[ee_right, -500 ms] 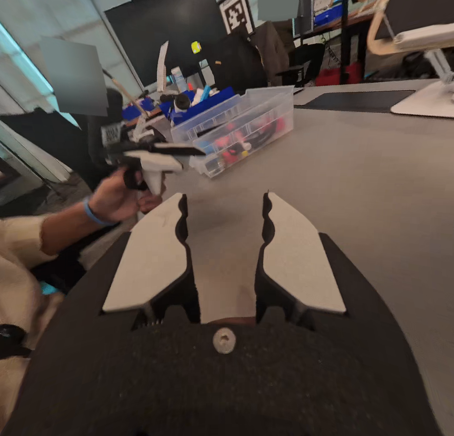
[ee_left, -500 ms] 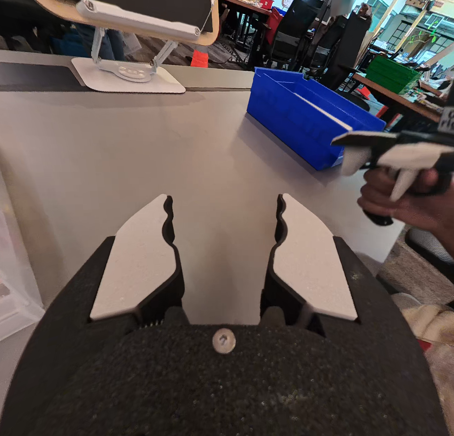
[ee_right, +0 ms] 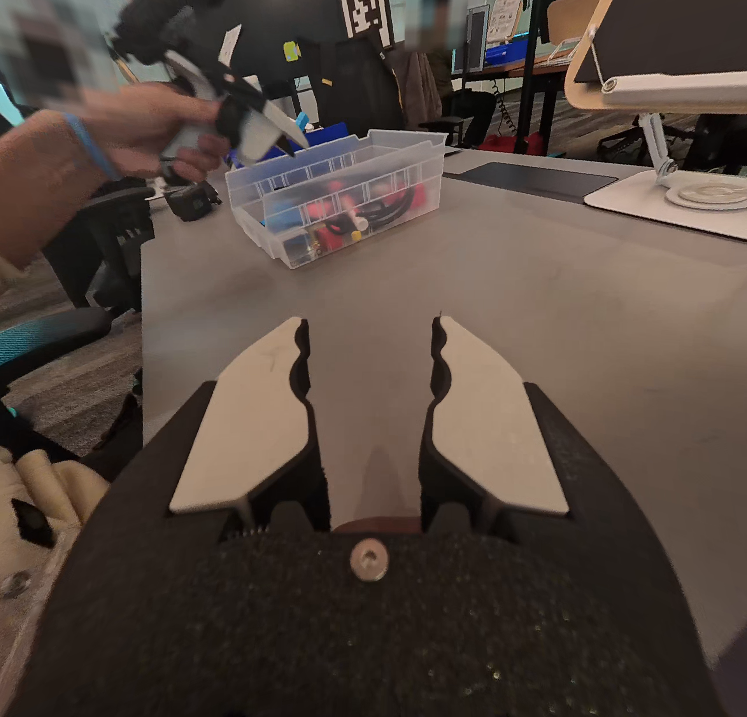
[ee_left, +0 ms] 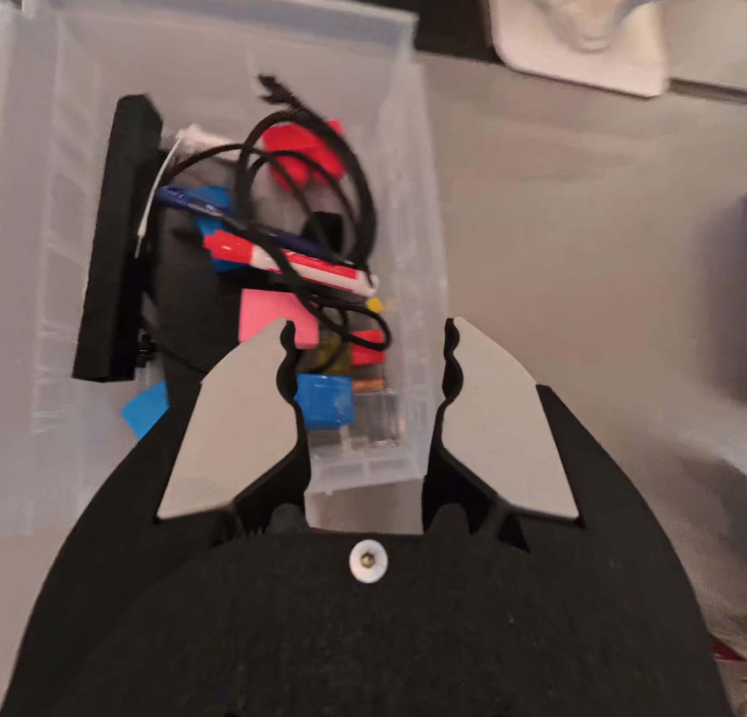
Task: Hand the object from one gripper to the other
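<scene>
1. Left gripper [ee_left: 368,326]: a black, grainy-textured body that fans out wide, with one silver hex screw [ee_left: 368,561] set in its middle.
2. Its fingers [ee_left: 242,410] carry pale grey faces and black, wavy inner edges.
3. Right gripper [ee_right: 370,322]: the same build — black body, pale finger faces, one silver screw [ee_right: 369,559].
4. The person wears a blue wristband [ee_right: 91,146] and a cream-coloured garment [ee_right: 44,483].

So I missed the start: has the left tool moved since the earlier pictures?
Yes. The left tool has swung over the clear bin, tips angled down into it.
</scene>
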Motion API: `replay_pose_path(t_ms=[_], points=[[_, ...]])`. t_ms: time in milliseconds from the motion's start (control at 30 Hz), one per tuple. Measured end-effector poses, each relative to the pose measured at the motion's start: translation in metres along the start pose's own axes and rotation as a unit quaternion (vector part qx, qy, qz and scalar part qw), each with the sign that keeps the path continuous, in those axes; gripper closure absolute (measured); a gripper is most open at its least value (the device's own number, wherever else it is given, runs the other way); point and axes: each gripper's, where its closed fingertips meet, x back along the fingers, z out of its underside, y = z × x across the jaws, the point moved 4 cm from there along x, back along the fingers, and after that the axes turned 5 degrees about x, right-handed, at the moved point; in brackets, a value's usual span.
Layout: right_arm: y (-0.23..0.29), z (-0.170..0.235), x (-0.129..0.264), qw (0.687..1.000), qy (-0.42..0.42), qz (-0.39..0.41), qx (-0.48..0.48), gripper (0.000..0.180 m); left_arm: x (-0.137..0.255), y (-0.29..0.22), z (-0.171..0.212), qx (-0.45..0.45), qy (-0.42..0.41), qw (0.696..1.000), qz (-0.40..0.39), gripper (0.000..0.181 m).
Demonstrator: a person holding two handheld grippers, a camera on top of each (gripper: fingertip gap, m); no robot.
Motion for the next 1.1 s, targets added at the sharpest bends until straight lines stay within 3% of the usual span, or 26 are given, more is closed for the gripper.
replay_pose_path(t_ms=[133, 300, 433, 467, 533, 567, 833, 1100], points=[[0.004, 0.001, -0.004, 1.0, 0.002, -0.02, -0.013, 0.122, -0.052, 0.029, -0.006, 0.047, 0.104, 0.993, -0.022, 0.115], [0.006, 0.005, -0.006, 0.999, 0.018, -0.026, -0.006, 0.121, -0.085, 0.041, -0.007, 0.042, 0.139, 0.989, -0.042, 0.139], [0.007, 0.005, -0.005, 0.999, 0.017, -0.03, -0.012, 0.121, -0.098, 0.046, 0.003, 0.041, 0.157, 0.986, -0.044, 0.143], [0.007, 0.005, -0.005, 0.999, 0.018, -0.03, -0.013, 0.122, -0.099, 0.043, 0.004, 0.045, 0.154, 0.987, -0.03, 0.151], [0.007, 0.005, -0.005, 0.999, 0.016, -0.03, -0.014, 0.122, -0.097, 0.039, 0.002, 0.05, 0.143, 0.988, -0.012, 0.174], [0.008, 0.004, -0.005, 0.999, 0.016, -0.03, -0.014, 0.122, -0.096, 0.039, 0.001, 0.044, 0.135, 0.99, -0.02, 0.175], [0.013, 0.004, -0.008, 0.999, 0.021, -0.032, -0.012, 0.122, -0.071, 0.036, -0.013, -0.025, 0.067, 0.995, -0.067, 0.175], [0.012, 0.002, -0.007, 0.999, 0.024, -0.025, -0.011, 0.123, -0.016, 0.012, -0.05, -0.122, -0.037, 0.988, -0.089, 0.175]])
